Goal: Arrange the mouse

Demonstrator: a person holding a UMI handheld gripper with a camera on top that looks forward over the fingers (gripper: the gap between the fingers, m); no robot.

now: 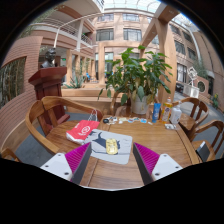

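Currently the gripper [111,166] hovers above the near edge of the wooden table [150,135]; its fingers stand wide apart and hold nothing; the pink pads [76,157] face one another across a broad gap

A grey rectangular mat [110,147] lies on the tabletop just ahead of the fingers, roughly centred between them; on its middle sits a small pale object with a yellowish patch [113,146], taken here to be the mouse, though its shape cannot be confirmed; a red item [81,130] lies beside the mat toward the left edge of the tabletop; bottles [156,110] stand near the far right corner, in front of a large potted plant [138,72]; wooden chairs [48,112] surround the table

Risks, as judged from this position:

- The object is small and low against the wide finger gap; closing off-centre is likely to push it sideways across the mat instead of seating it between both pads
- Descending too low may cause the fingertips to catch the mat's near edge; the mat would then slide or buckle and carry the object with it
- A steep approach may pinch only the top of the object; it could tip or squirt forward toward the middle of the tabletop
- A leftward drift brings the left finger against the red item; that item lies close enough to be displaced
- The bottles stand well apart and pose little hazard unless the object is carried toward the far right corner
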